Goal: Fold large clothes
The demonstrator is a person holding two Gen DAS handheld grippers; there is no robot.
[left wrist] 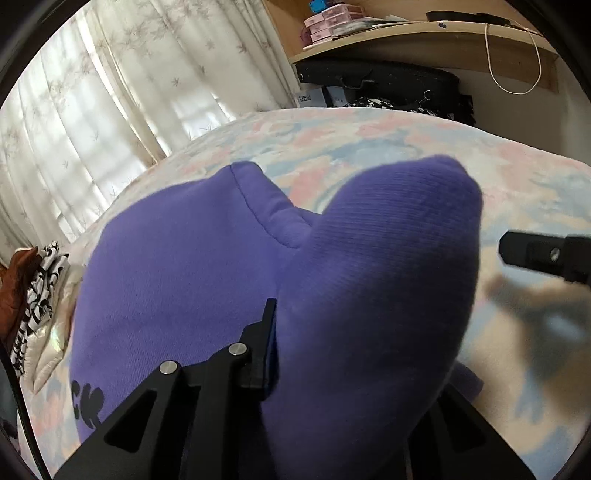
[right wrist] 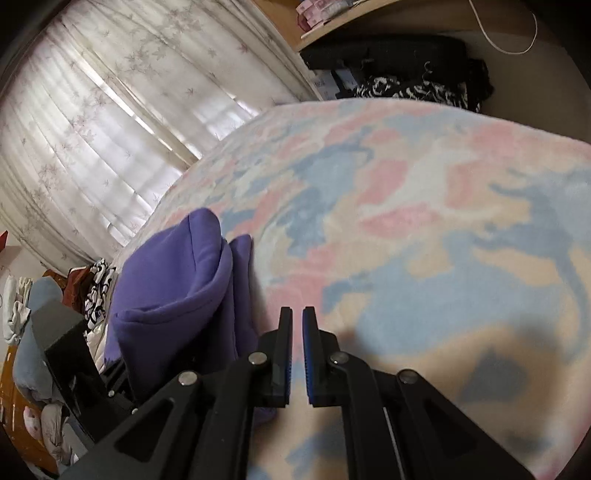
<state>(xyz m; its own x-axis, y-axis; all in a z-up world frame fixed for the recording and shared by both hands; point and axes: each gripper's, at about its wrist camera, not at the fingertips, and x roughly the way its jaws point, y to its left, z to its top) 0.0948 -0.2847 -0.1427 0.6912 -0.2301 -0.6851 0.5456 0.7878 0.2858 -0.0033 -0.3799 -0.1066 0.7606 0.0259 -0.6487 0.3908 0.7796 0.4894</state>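
- The bed (right wrist: 424, 221) fills most of both views, covered by a fuzzy blanket (left wrist: 369, 136) blotched in pink, pale blue and cream.
- A purple sweatshirt (left wrist: 192, 280) lies bunched on the blanket on the bed's left part; black lettering shows at its lower left edge in the left view.
- The left gripper (left wrist: 354, 332) pinches a fold of the sweatshirt: 1 finger (left wrist: 264, 343) presses against the cloth, and the other is hidden under the raised ribbed part that bulges up in front of the camera.
- The right gripper (right wrist: 297, 354) hangs over bare blanket just right of the sweatshirt, holding nothing. Its 2 blue-padded fingers (right wrist: 286, 354) stand nearly together, a thin slit between them.
- In the left view the right gripper's tip shows at the right edge, casting a blurred shadow on the blanket.
- Sheer cream curtains (right wrist: 110, 122) with a faint leaf print hang along the left wall, with daylight coming through.
- A wooden shelf (left wrist: 424, 37) sits at the far wall, carrying pink boxes (left wrist: 325, 24); a pale cord (left wrist: 517, 55) loops down from it.
- Under the shelf lies a long black case (left wrist: 376, 79), with black-and-white patterned cloth (right wrist: 413, 90) beside it.
- At the bed's left side lie more clothes (left wrist: 33, 295): brown, and black-and-white print.
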